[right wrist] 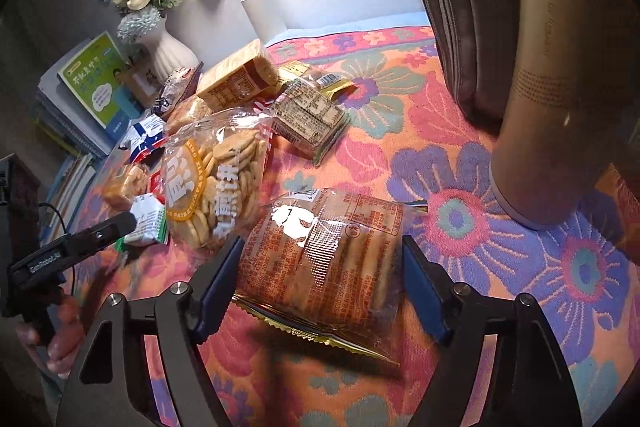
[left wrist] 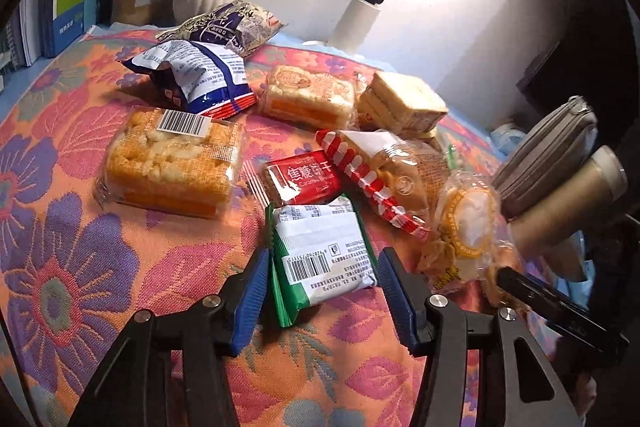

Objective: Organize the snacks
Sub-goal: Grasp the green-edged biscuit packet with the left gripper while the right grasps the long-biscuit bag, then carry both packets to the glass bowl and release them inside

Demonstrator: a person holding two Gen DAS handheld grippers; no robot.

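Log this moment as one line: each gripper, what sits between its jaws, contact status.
left gripper: astride green-and-white packet, pads not touching | right gripper: astride clear biscuit bag, contact unclear | surface: floral cloth

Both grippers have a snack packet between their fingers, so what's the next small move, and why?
Probably finish closing both, then lift. The left gripper straddles the green-and-white packet and the right gripper straddles the orange cracker pack, but gaps beside the pads suggest neither is gripped.

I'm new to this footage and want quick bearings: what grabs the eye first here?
A loud floral tablecloth strewn with snack packets. Nearest, the left gripper straddles a green-and-white packet, and the right gripper brackets an orange biscuit pack. At the back-left stands a white ribbed vase of blue flowers.
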